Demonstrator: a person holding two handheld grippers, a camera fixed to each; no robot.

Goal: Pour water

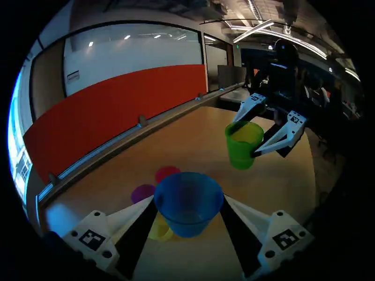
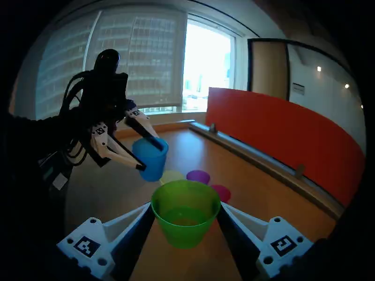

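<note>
in the left gripper view, my left gripper [image 1: 189, 200] sat at 6 o'clock. its two fingers pinched the sides of a blue cup [image 1: 189, 213], which was upright and lifted off the table [image 1: 197, 140]. just under the cup, toward 8 o'clock, a yellow cup [image 1: 159, 230] stood on the wood. a purple cup [image 1: 142, 192] and a pink cup [image 1: 167, 173] lay a little farther out toward 10 and 11 o'clock. beyond them, at about 2 o'clock, my right gripper [image 1: 243, 139] held a green cup [image 1: 243, 150] in the air, one finger pressed on each side, near the blue cup but apart from it. a red wall panel [image 1: 117, 103] ran along the table's far edge from 9 to 12 o'clock.

in the right gripper view the green cup was at 6 o'clock between the near fingers, upright. the three small cups sat past it around 12 o'clock, and the blue cup hung at 11 o'clock. a bright window [image 2: 206, 65] stood behind, at 12 o'clock. i could not tell whether either held cup contained water.
</note>
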